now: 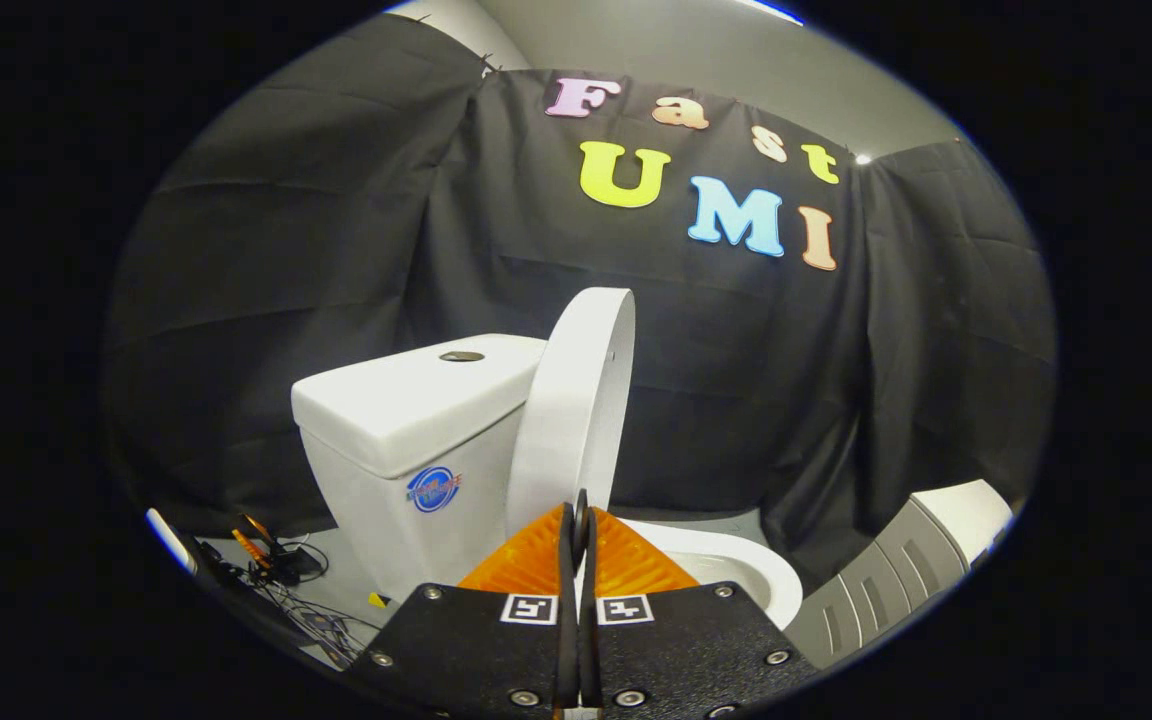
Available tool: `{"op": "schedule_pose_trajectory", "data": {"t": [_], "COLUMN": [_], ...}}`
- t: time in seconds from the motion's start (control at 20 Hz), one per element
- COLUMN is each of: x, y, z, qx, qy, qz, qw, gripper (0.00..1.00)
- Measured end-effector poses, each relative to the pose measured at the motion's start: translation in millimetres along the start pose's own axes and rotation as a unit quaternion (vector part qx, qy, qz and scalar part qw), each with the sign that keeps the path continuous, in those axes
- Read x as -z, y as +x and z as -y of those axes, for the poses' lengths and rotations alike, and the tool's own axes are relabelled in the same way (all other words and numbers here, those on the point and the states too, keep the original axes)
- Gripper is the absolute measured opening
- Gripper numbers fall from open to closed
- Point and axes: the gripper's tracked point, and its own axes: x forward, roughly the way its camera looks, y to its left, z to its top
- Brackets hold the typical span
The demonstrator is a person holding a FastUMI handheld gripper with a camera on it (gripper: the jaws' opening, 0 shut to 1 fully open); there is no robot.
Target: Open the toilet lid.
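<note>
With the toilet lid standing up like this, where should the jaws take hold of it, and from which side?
Probably the toilet lid at its thin curved free edge near the top, approached from the bowl side: it stands upright by the tank. The gripper has its jaws closed together, holding nothing.

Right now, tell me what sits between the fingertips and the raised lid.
Nothing: in the gripper view the shut gripper points at the upright lid, which stands by the tank, with no object between.

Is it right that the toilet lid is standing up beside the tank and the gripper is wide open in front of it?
Not quite. In the gripper view the gripper is shut, fingers together with nothing between them. The rest holds: the toilet lid stands raised beside the tank.
</note>
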Motion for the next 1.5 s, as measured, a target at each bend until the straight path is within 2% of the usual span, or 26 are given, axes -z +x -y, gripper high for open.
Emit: {"op": "schedule_pose_trajectory", "data": {"t": [0.45, 0.8, 1.0, 1.2, 1.3, 1.35, 1.4, 1.45, 1.5], "x": [-4, -5, 0, 0, -6, -13, -16, -20, -26], "y": [9, 9, 9, 6, -1, -8, -14, -22, -30], "z": [-41, -41, -47, -50, -52, -55, -59, -60, -59], "qx": [-0.041, -0.035, -0.023, -0.03, -0.034, -0.042, -0.056, -0.068, -0.078], "qy": [-0.012, 0.005, -0.041, -0.088, -0.092, -0.081, -0.063, -0.042, -0.022], "qz": [0.008, 0.014, 0.006, -0.018, -0.018, -0.012, -0.008, -0.003, 0.001], "qw": [0.999, 0.999, 0.999, 0.996, 0.995, 0.996, 0.996, 0.997, 0.997], "gripper": [0.0, 0.0, 0.03, 0.19, 0.29, 0.47, 0.57, 0.73, 0.8]}}
